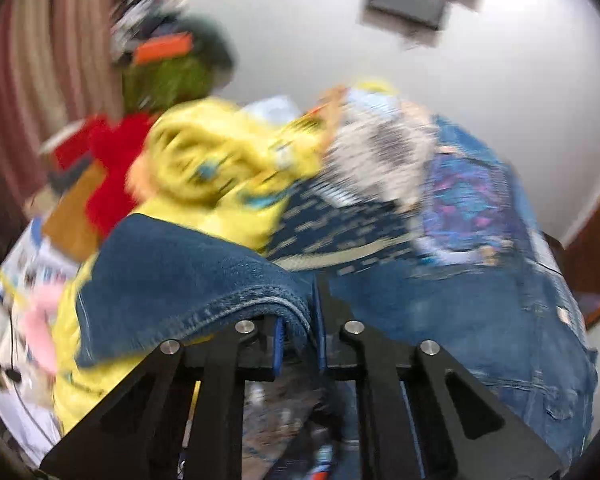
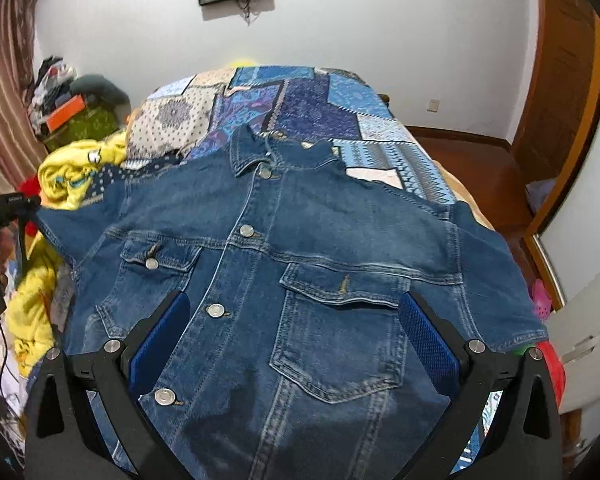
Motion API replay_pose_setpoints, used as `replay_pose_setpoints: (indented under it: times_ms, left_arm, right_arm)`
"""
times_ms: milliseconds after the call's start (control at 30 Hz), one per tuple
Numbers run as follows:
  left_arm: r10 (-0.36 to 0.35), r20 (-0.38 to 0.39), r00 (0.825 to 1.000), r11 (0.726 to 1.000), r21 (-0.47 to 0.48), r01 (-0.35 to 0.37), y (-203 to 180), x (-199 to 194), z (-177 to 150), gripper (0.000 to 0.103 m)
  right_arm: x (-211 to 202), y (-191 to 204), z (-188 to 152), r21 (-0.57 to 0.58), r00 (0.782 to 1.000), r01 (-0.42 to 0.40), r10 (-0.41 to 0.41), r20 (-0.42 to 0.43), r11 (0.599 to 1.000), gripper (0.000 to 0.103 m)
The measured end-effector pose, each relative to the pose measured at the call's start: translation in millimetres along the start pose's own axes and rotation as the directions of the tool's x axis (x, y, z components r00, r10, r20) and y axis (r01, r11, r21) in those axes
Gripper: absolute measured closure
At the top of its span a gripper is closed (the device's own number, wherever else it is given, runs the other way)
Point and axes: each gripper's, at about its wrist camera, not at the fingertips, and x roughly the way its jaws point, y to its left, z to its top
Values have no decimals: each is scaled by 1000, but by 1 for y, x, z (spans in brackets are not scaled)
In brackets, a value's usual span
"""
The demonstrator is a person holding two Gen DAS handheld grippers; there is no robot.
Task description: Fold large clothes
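Note:
A blue denim jacket (image 2: 300, 248) lies front up and buttoned on the bed, collar toward the far wall. My right gripper (image 2: 294, 300) hovers open over its lower front, one blue pad near the button placket and the other beside the chest pocket (image 2: 340, 344). Neither pad is touching cloth. In the blurred left wrist view, my left gripper (image 1: 300, 320) is shut on a folded edge of the jacket's sleeve (image 1: 188, 276), which drapes to the left over the fingers. The jacket body (image 1: 460, 320) lies to the right.
A patchwork bedspread (image 2: 312, 108) covers the bed. A yellow garment (image 1: 216, 168) and a red cloth (image 1: 112, 168) are heaped to the left of the jacket. Piled boxes and clothes (image 2: 68, 108) stand by the striped curtain. A wooden door (image 2: 560, 92) is at right.

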Motion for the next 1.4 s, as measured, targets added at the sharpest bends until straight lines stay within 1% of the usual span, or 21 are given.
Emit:
replay_pose_setpoints:
  times_ms: [100, 233, 333, 433, 467, 500, 567, 667, 700, 767, 800, 833, 867, 900, 933, 1000, 1100, 1133, 1267, 1300, 1400]
  left_arm:
    - [-73, 30, 997, 991, 113, 69, -53, -15, 7, 95]
    - [-164, -5, 986, 957, 242, 161, -119, -20, -9, 95]
    - [-213, -90, 973, 914, 334, 231, -165, -13, -41, 95]
    - [-215, -198, 956, 867, 411, 281, -202, 1, -82, 95]
    - [-213, -228, 950, 860, 418, 293, -209, 5, -93, 95]
    - [-208, -282, 936, 852, 417, 315, -216, 15, -108, 95]
    - [-190, -343, 920, 847, 416, 330, -223, 25, -128, 95]
    - [-165, -393, 905, 860, 391, 327, -220, 37, -146, 95]
    - [-175, -404, 898, 868, 367, 335, -215, 38, -148, 94]
    - [-214, -434, 875, 875, 313, 370, -207, 35, -148, 89]
    - [-239, -452, 860, 874, 286, 393, -203, 32, -146, 80]
    - [-263, -463, 846, 872, 262, 415, -198, 27, -144, 66]
    - [-276, -461, 843, 872, 249, 422, -194, 21, -145, 58]
    - [-284, -434, 855, 879, 239, 413, -183, 12, -140, 44]
    - [-286, -412, 865, 885, 233, 404, -178, 6, -134, 38]
    - [-295, -365, 883, 903, 196, 383, -154, -6, -121, 33]
    - [-306, -313, 899, 934, 83, 347, -107, -10, -102, 26]
    - [-315, -313, 896, 937, 50, 346, -94, -7, -99, 24]
    - [-337, -341, 878, 941, -113, 318, -42, 13, -102, 24]
    - [-350, -349, 869, 936, -158, 314, -30, 19, -106, 24]
    - [-422, -375, 825, 897, -301, 322, 2, 37, -123, 24]
  right_arm:
    - [-7, -10, 2, 31, 1000, -16, 15, 13, 999, 0]
    - [-14, -21, 3, 48, 999, -26, 25, 22, 999, 0]
    - [-19, -27, 0, 46, 999, -27, 26, 27, 999, 0]
    - [-23, -33, -5, 43, 999, -25, 24, 28, 999, 0]
    - [-24, -35, -7, 40, 999, -24, 23, 27, 999, 0]
    - [-25, -36, -8, 34, 999, -21, 20, 26, 999, 0]
    - [-27, -38, -10, 28, 999, -16, 15, 29, 999, 0]
    - [-30, -41, -13, 16, 999, -13, 13, 34, 1000, 0]
    - [-31, -42, -14, 13, 999, -14, 14, 36, 1000, 0]
    - [-31, -43, -14, 12, 999, -14, 14, 36, 1000, 0]
    - [-30, -43, -15, 12, 999, -14, 14, 35, 1000, 0]
    - [-29, -43, -14, 13, 999, -13, 12, 32, 1000, 0]
    - [-29, -44, -15, 15, 999, -13, 12, 31, 1000, 0]
    - [-27, -43, -15, 17, 999, -14, 14, 29, 1000, 0]
    - [-26, -43, -15, 21, 1000, -17, 17, 26, 1000, 0]
    - [-26, -41, -16, 25, 999, -23, 22, 23, 999, 0]
    - [-22, -37, -16, 22, 1000, -26, 25, 18, 999, 0]
    - [-22, -35, -16, 19, 1000, -25, 25, 17, 999, 0]
    - [-18, -28, -14, 7, 1000, -25, 25, 11, 1000, 0]
    - [-16, -26, -14, 2, 1000, -25, 25, 8, 1000, 0]
    - [-10, -19, -13, -16, 1000, -16, 16, -3, 1000, 0]
